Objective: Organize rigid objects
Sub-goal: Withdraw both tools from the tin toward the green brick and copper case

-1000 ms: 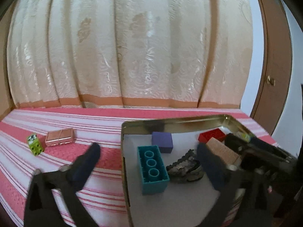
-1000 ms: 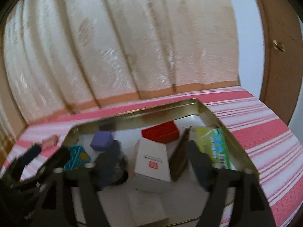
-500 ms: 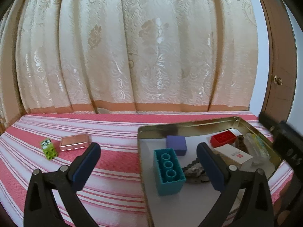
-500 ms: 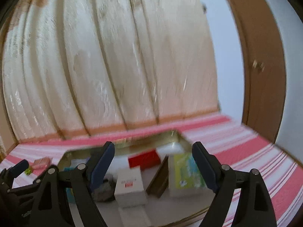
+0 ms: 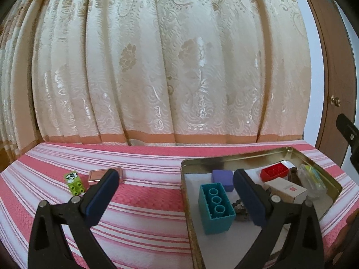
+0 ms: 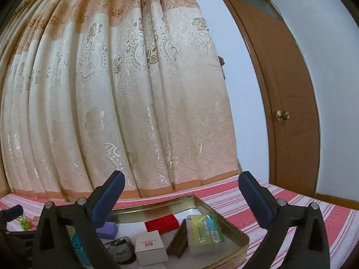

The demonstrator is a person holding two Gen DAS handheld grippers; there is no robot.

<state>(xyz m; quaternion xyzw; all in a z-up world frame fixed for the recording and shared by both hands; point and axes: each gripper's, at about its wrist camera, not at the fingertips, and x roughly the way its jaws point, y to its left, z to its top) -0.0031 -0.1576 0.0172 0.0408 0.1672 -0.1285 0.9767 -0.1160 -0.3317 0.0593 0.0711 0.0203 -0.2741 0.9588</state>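
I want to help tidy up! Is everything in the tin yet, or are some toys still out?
Mostly done: the tin already holds the teal brick, purple block, red brick and white box. The left gripper and right gripper are open, holding nothing. Left: the green brick and pink case on the cloth.

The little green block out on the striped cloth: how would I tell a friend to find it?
Start at the gold tin tray and look left across the pink striped cloth. Two things lie there: a flat pink box, and left of it the green block, bright lime and studded.
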